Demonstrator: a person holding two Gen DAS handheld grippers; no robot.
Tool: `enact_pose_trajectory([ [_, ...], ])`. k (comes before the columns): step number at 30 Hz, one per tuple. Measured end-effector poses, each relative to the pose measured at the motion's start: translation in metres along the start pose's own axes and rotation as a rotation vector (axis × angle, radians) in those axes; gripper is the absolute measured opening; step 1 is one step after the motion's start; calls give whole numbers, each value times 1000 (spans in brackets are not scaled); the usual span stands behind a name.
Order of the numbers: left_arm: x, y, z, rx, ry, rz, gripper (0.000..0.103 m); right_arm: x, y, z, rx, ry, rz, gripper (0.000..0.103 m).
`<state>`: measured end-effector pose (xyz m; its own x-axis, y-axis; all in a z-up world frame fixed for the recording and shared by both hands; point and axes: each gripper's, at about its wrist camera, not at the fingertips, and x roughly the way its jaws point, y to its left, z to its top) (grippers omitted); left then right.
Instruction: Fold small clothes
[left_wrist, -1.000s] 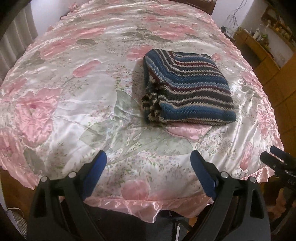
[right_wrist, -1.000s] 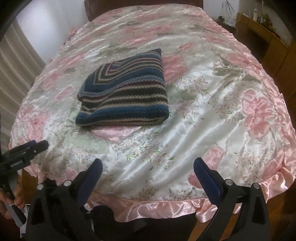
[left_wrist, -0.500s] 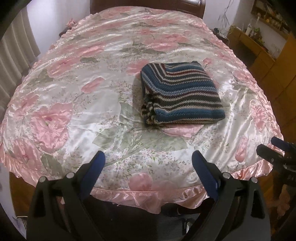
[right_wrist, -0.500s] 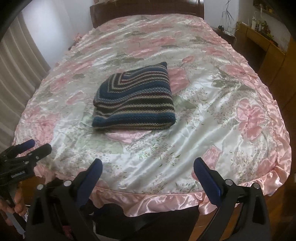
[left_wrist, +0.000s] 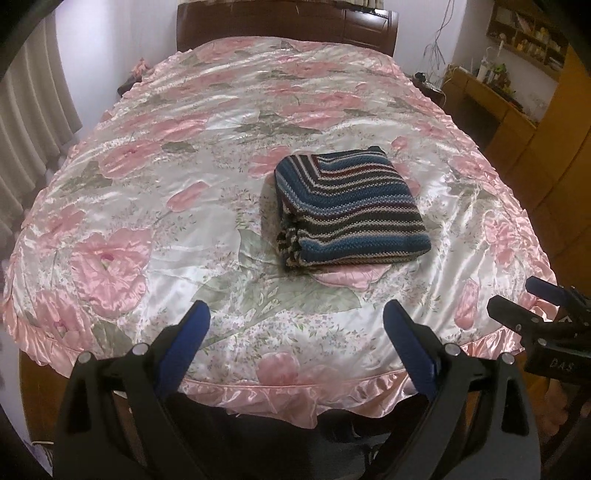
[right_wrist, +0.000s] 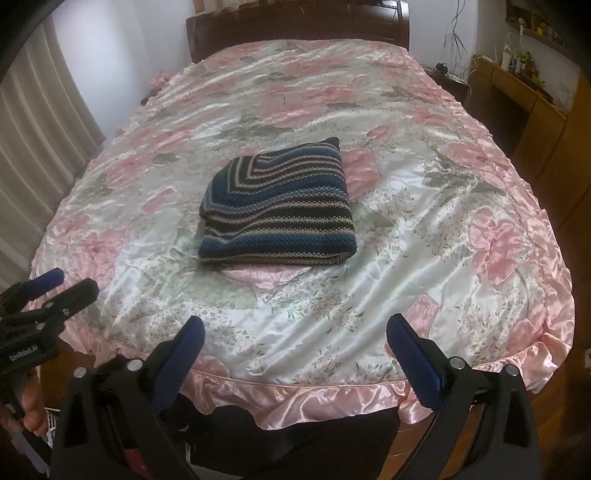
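Striped blue knit garment (left_wrist: 351, 210) is lying folded on pink floral satin bedspread (left_wrist: 184, 221); left gripper (left_wrist: 295, 332) and right gripper (right_wrist: 295, 336) are hovering apart, empty, fold seemingly done.

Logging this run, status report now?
Left gripper and right gripper open, empty. Striped knit folded on bedspread. Nothing in the way.

One folded striped sweater (left_wrist: 351, 210) lies on one bed (left_wrist: 147, 206), at about 1 o'clock from the left gripper (left_wrist: 295, 332) and 11 o'clock from the right gripper (right_wrist: 295, 334). Two grippers are in view, each with two blue-padded fingers (left_wrist: 184, 339) spread wide apart. One dark headboard (left_wrist: 288, 26) stands at 12 o'clock, one curtain (right_wrist: 37, 147) at 9 o'clock, and one wooden desk (left_wrist: 495, 110) at 2 o'clock.
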<state>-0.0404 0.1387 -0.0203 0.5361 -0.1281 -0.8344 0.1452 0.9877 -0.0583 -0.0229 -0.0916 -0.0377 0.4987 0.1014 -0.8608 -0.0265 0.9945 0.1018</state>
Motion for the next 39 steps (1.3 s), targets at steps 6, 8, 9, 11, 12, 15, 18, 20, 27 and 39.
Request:
enact_pose_trajectory([
  [6, -1, 2, 0, 1, -1, 11, 95, -1, 5, 1, -5, -1, 0, 99],
  [8, -1, 2, 0, 3, 1, 13, 95, -1, 6, 1, -6, 0, 0, 99],
  [9, -1, 2, -1, 4, 2, 15, 95, -1, 5, 1, -5, 1, 1, 99],
  [11, -1, 1, -1, 4, 3, 16, 95, 0, 5, 1, -4, 4, 4, 99],
  [12, -1, 1, -1, 4, 3, 16, 95, 0, 5, 0, -5, 4, 2, 99],
  [15, -1, 1, -1, 4, 2, 17, 95, 0, 5, 1, -6, 4, 3, 99],
  [18, -1, 0, -2, 3, 3, 19, 95, 0, 6, 0, -7, 3, 1, 99],
  [20, 0, 0, -2, 5, 2, 20, 95, 0, 7, 0, -8, 3, -1, 99],
  [27, 4, 3, -3, 2, 13, 26, 95, 1, 7, 1, -15, 6, 0, 99],
  [39, 10, 3, -3, 0, 27, 31, 95, 2, -1, 6, -38, -3, -3, 99],
])
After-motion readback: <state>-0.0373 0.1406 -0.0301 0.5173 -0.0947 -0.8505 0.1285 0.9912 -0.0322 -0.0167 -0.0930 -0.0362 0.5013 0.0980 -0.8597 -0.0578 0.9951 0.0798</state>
